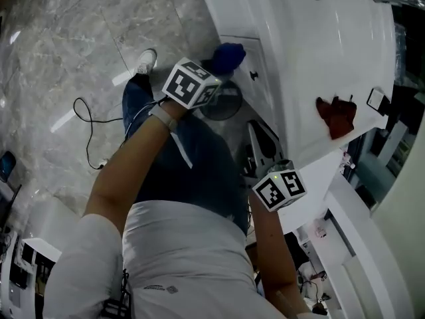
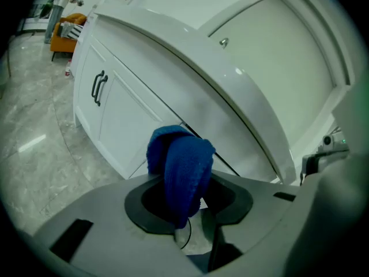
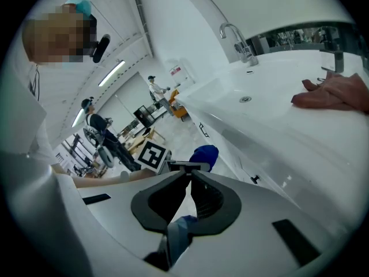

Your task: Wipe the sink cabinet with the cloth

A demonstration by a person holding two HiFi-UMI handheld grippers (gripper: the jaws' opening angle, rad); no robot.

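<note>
The left hand-held gripper [image 2: 181, 203] is clamped on a bunched blue knitted cloth [image 2: 181, 163], held low toward the door front of the white panelled sink cabinet [image 2: 124, 117] so that fabric leads. I can't tell whether it touches yet. The right hand-held gripper [image 3: 189, 175], jaws pressed together on nothing, hangs back, leaving the wiping arm room.

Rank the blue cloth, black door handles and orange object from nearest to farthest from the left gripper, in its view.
1. blue cloth, held in the left gripper.
2. black door handles, on the sink cabinet, left.
3. orange object, far upper left.
</note>
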